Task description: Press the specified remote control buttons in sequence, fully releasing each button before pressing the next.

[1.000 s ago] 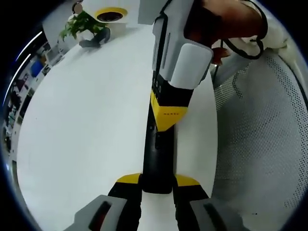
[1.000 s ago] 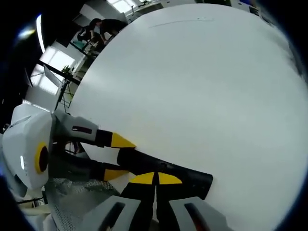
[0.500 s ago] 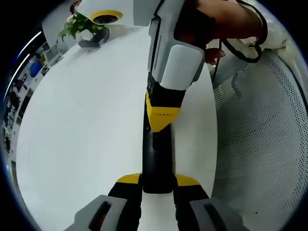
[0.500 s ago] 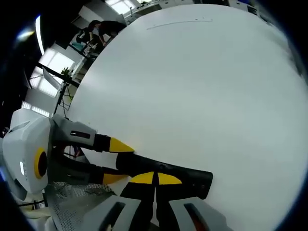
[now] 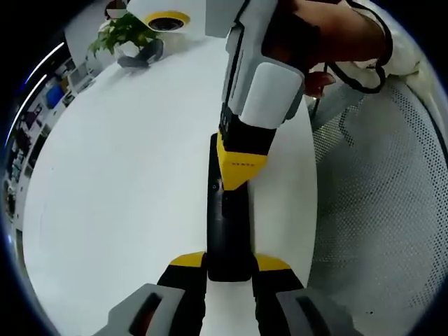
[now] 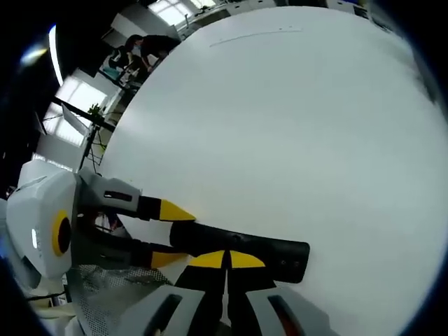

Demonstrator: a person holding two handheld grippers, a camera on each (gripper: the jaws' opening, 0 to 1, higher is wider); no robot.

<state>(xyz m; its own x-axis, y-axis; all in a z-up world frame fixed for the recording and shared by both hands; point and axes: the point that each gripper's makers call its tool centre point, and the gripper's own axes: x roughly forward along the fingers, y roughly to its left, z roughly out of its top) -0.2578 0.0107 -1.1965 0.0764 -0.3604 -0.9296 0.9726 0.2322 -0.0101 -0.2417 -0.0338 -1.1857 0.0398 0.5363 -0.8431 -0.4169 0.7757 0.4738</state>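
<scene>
Lying between the left gripper's point(image 5: 229, 269) jaws, remote point(image 5: 227, 231) clamped.

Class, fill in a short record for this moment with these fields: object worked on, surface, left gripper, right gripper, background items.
object worked on: black remote control, lying flat
surface: white table
left gripper: jaws closed on the near end of the remote, holding it steady
right gripper: jaws together, yellow tips down on the remote's top face
background items: potted plant at the table's far edge; white mesh chair beside the table
</scene>
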